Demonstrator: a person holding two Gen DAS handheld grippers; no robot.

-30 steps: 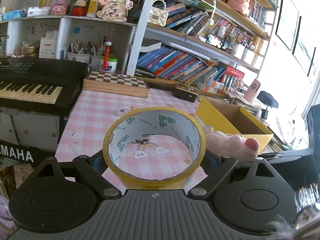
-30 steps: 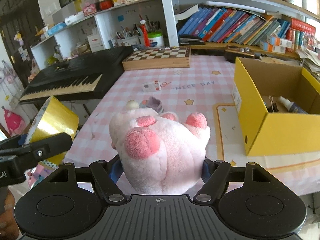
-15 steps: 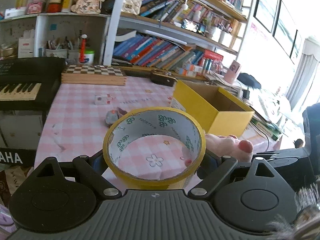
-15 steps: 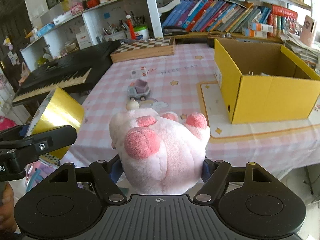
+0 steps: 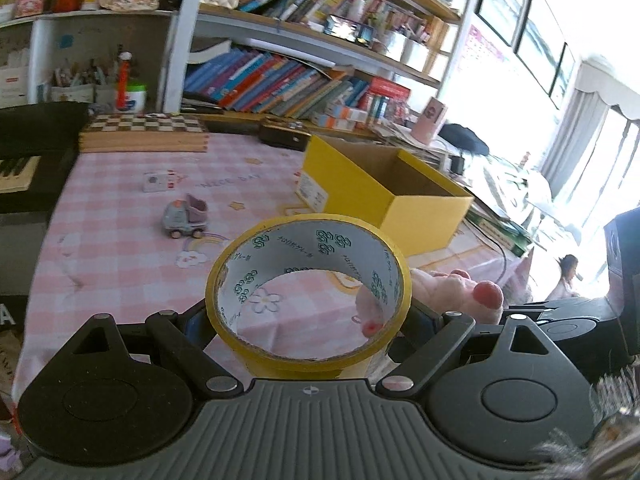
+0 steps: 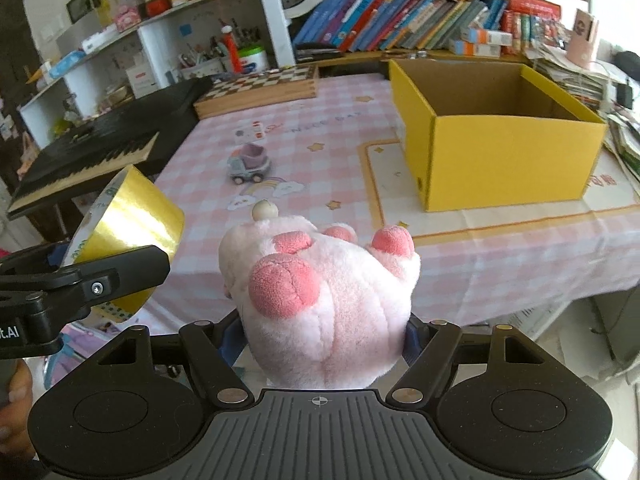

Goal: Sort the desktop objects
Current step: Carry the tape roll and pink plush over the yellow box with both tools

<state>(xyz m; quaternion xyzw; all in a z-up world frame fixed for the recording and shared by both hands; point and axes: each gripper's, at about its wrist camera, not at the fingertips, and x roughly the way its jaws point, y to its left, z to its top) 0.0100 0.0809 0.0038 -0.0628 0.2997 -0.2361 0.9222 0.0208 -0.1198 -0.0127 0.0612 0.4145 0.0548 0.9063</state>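
My left gripper is shut on a wide yellow tape roll, held in the air off the table's near edge; the same tape roll shows at the left of the right wrist view. My right gripper is shut on a pink plush paw with darker pink pads, also seen as the plush paw right of the tape. An open yellow cardboard box stands on the pink checked tablecloth at the right. A small grey toy truck and a small card lie mid-table.
A little cream ball lies near the table's front edge. A wooden chessboard box sits at the back, a black keyboard to the left, bookshelves behind. A person's fingers show at the lower left.
Both grippers have swung right and drawn back from the table, still holding the tape and the plush. The yellow box, the toy truck and the ball have come into fuller view.
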